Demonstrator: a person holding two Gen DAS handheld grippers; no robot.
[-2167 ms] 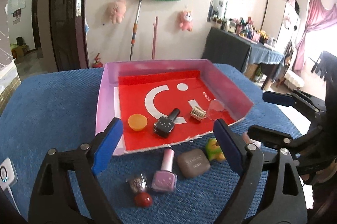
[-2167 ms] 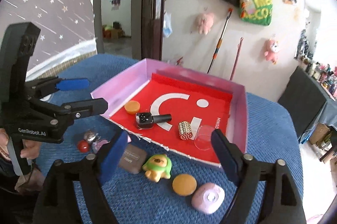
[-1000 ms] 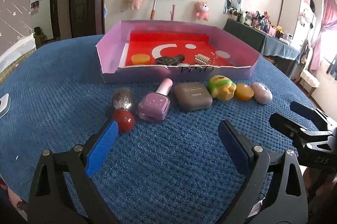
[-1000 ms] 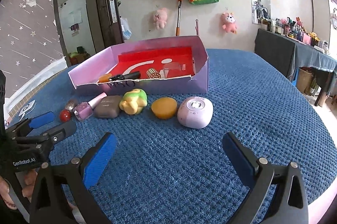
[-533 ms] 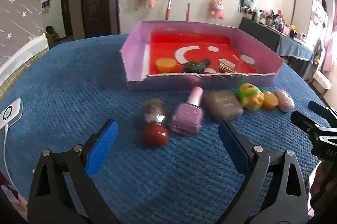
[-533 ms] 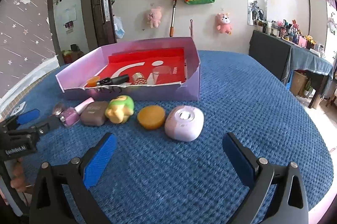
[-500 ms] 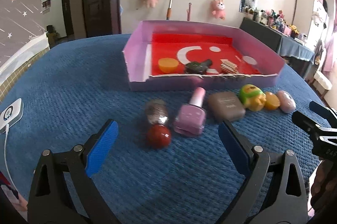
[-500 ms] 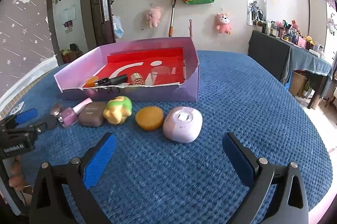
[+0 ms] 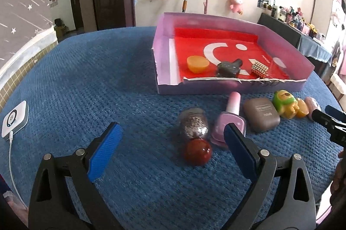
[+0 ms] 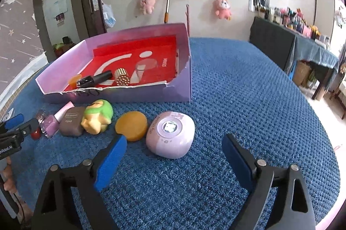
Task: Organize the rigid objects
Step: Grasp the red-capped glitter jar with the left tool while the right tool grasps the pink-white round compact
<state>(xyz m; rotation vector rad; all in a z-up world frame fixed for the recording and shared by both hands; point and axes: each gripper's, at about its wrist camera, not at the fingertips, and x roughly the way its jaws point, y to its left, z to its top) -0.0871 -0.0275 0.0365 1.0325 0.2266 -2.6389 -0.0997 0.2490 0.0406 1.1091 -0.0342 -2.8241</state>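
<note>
A purple box point(image 9: 227, 87) with a red floor sits on the blue surface point(image 9: 97, 70); inside it lie an orange disc point(image 9: 197, 64), a dark bottle point(image 9: 229, 67) and a gold bead block point(image 9: 259, 67). In front of the box a row of things waits on the surface: a glitter bottle with a red ball cap point(image 9: 195, 134), a pink nail polish point(image 9: 230, 119), a brown case point(image 9: 261, 114), a green and yellow toy point(image 10: 97, 116), a second orange disc point(image 10: 131, 125) and a round pink gadget point(image 10: 170, 134).

The left gripper point(image 9: 170, 151) has its fingers spread wide and holds nothing; the red ball cap lies between them, but they do not touch it. The right gripper point(image 10: 174, 162) is also empty; its fingers are closing a little, with the pink gadget just ahead of them and not yet pinched.

It looks like the step is reaching for the next things to put in the box; the right one seems aimed at the pink gadget. Next, the fingers likely need to come down around it, squeeze its round sides gently so it does not slip, then lift it over the box wall.
</note>
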